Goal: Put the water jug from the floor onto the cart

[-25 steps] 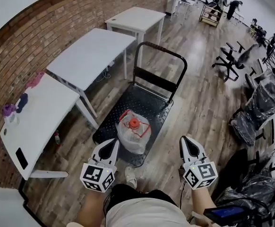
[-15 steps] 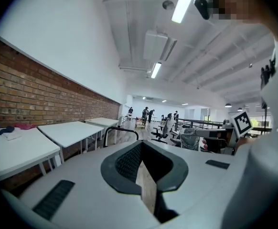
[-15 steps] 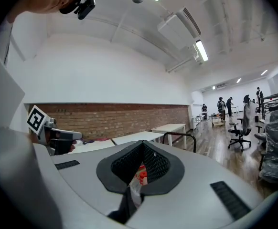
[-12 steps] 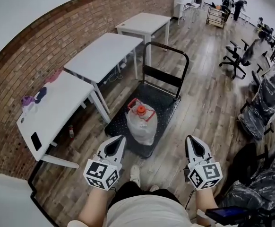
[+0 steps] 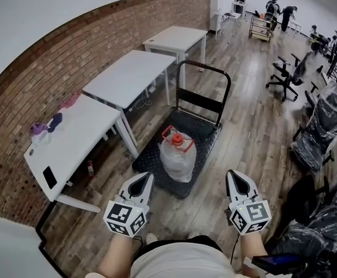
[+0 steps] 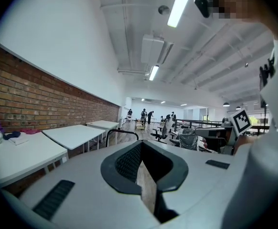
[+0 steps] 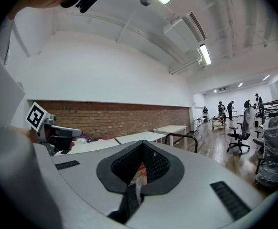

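The water jug (image 5: 177, 155), clear with a red cap and wrapped in a plastic bag, stands upright on the black cart deck (image 5: 206, 133), in front of the cart's handle (image 5: 203, 68). My left gripper (image 5: 146, 176) and right gripper (image 5: 232, 174) hover close to my body, short of the cart's near edge and apart from the jug. Both point forward with jaws together and nothing in them. In the right gripper view a sliver of the jug (image 7: 141, 172) shows behind the shut right gripper (image 7: 143, 145). In the left gripper view the left gripper (image 6: 142, 143) hides the jug.
Three white tables (image 5: 128, 68) line the brick wall on the left; a small bottle (image 5: 91, 168) stands on the floor under the nearest. Office chairs (image 5: 287, 74) and plastic-wrapped chairs (image 5: 322, 132) crowd the right. People (image 5: 273, 7) stand far back.
Both grippers and my viewpoint have drawn back from the cart, so the jug now sits farther ahead. The jug stays on the cart and both grippers stay shut.
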### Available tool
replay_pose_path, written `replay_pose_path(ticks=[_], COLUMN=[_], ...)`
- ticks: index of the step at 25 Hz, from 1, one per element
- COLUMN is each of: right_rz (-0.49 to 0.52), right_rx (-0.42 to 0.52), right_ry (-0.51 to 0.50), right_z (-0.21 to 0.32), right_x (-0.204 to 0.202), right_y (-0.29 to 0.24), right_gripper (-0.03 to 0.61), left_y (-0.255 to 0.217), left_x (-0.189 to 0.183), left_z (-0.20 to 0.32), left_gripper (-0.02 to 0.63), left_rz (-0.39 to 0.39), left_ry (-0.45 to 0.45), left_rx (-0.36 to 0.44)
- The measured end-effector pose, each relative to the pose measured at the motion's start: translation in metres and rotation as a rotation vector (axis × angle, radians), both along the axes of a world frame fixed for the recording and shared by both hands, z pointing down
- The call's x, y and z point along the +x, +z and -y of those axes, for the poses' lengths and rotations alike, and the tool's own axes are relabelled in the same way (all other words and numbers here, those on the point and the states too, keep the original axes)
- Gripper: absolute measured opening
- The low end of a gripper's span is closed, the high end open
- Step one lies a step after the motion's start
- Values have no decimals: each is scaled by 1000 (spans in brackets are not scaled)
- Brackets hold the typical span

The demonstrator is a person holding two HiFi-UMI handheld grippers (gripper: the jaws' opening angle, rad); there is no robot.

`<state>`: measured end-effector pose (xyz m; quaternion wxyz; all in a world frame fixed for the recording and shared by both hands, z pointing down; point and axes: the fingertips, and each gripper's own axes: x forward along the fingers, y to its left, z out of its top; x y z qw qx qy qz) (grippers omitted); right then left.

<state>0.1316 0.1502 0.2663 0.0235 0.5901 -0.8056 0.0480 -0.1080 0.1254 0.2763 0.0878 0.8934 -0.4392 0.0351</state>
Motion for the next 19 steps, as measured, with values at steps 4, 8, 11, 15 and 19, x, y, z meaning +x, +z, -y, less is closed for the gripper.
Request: replay_pose_path(ticks=[4,8,11,15,19], right_rz=[-18,-48,-63,-76,-83], right_rx=[-6,-9,-21,-35,-41], right_ry=[-24,-41,-45,-26,-12], right_z=[4,6,4,-1,-3], right_x=[-40,-86,-113,-131,-145], right_y=[-2,-7,-5,3,9], right_gripper=[2,2,2,2,2], left_y=[-1,7,13,19,25], left_x=[-41,-88,-115,-132,-147], left_z=[-3,-4,-2,-4,-5], left_gripper=[0,0,0,0,0], left_rz=[-17,-19,-39,-68,-67], left_ry=[-23,-47,-57,-44,-37], left_rx=[8,3,-1,1,3])
